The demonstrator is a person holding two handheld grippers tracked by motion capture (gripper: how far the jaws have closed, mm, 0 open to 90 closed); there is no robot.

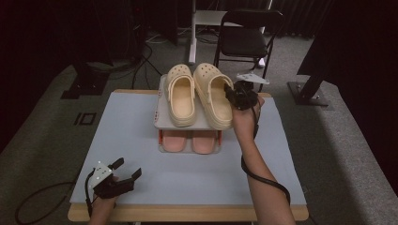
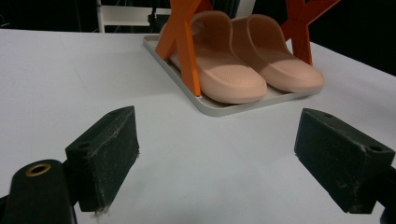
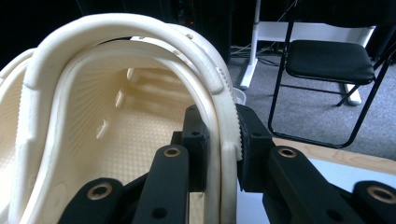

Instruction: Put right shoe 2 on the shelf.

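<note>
Idling at the table's near edge, left gripper [image 1: 126,171] is gaping while right gripper [image 3: 220,140] is pinching a cream clog's [image 1: 213,96] side wall.

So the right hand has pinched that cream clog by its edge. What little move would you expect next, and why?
Probably nudging the right cream clog inward, square beside its mate, then letting go. The right gripper has its fingers clamped on the clog's side wall, and the clog's heel seems to overhang the upper shelf edge. The left gripper rests open on the table.
</note>
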